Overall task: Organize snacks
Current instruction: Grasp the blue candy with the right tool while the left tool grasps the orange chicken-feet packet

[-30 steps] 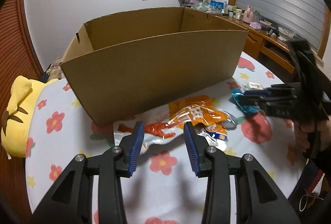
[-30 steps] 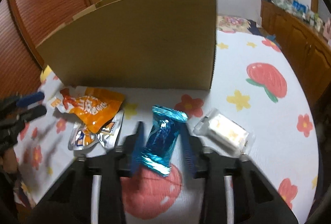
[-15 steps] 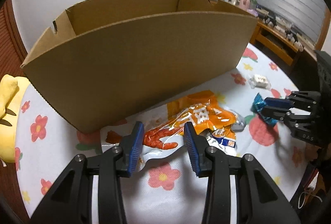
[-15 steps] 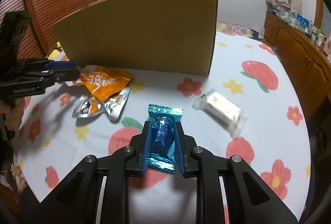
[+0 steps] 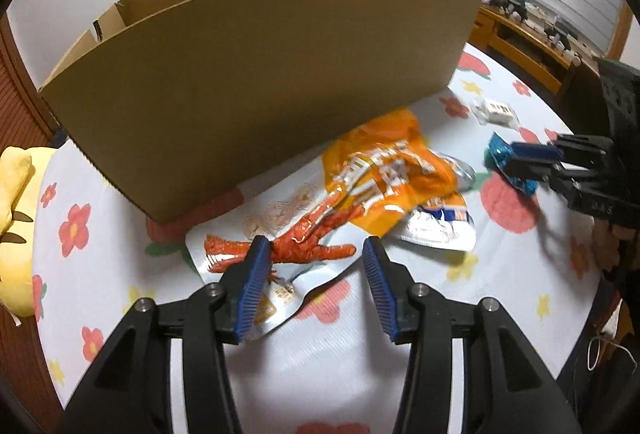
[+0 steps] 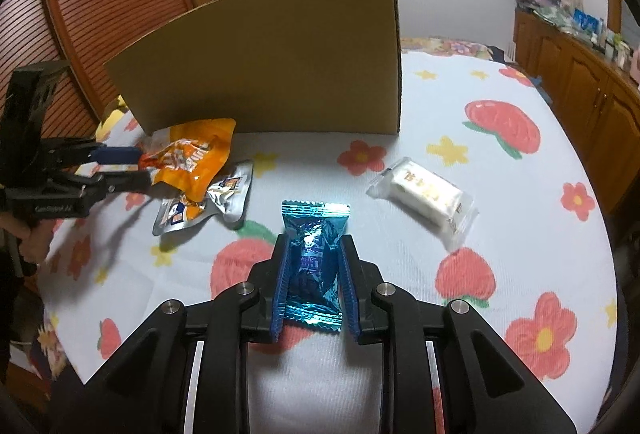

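Left wrist view: the left gripper (image 5: 312, 274) hangs over the near end of the orange chicken-feet pouch (image 5: 352, 201), which lies flat on the flowered bedcover (image 5: 120, 274) just in front of the cardboard box (image 5: 260, 73). Its jaws have just been opening and stand apart, the pads touching nothing that I can make out; the pouch's silvery end lies below and between them. A smaller silver-and-orange sachet (image 5: 440, 230) lies partly under the pouch. To the right, the right gripper (image 5: 520, 165) is clamped on the blue candy wrapper (image 5: 504, 157), and a white wrapped cake (image 5: 496, 110) lies beyond.

Right wrist view: the right gripper (image 6: 314, 282) has its pads pressed against both long sides of the blue candy wrapper (image 6: 314, 266), nearly closed. Whether the packet is clear of the bedcover (image 6: 480, 234) I cannot tell. The white wrapped cake (image 6: 424, 193) sits near, to the right; the cardboard box (image 6: 280, 65) stands behind.

These packets look light, crinkly and slippery. The blue one probably holds best across its filled middle, as now. The orange pouch is floppy and flat, so a raised edge or crimped seam seems the likeliest hold, with care not to drag the sachet along.
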